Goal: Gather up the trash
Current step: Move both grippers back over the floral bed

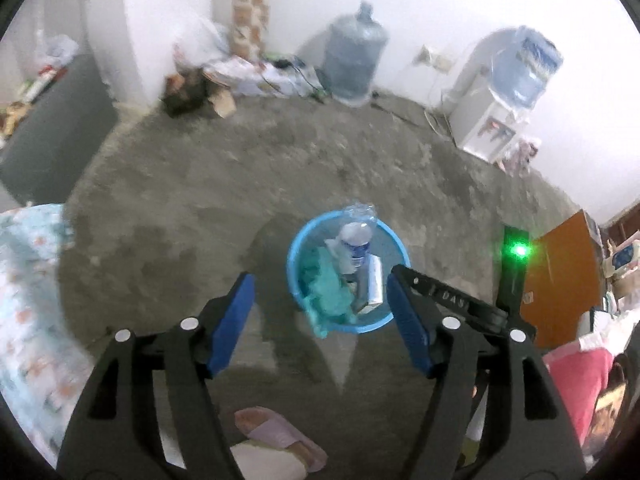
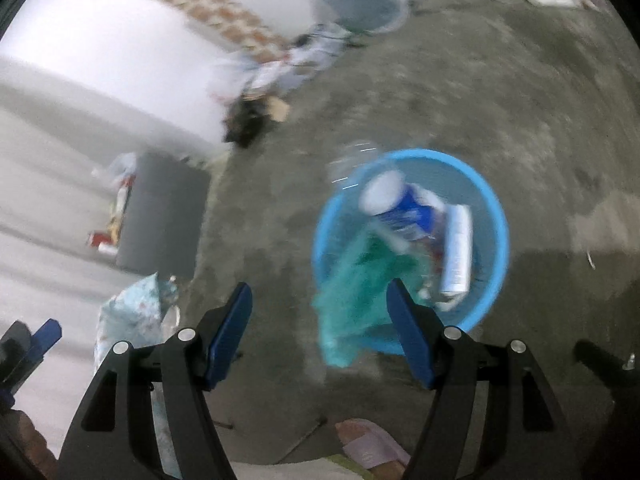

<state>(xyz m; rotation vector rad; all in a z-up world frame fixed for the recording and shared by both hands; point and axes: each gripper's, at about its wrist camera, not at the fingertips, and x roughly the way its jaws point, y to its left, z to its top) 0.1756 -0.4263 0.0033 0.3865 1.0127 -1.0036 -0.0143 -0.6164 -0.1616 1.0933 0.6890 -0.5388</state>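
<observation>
Bare concrete floor [image 1: 240, 184] rings the blue bin [image 1: 394, 242]; its mouth looks crowded with trash.

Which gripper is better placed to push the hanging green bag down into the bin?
Probably the right gripper: it is open and empty, and the green bag draped over the bin's rim hangs near its fingertips. The left gripper, also open, looks farther back.

Dim, even indoor light; fisheye-bent edges; right wrist view heavily motion-blurred, left softer.
</observation>
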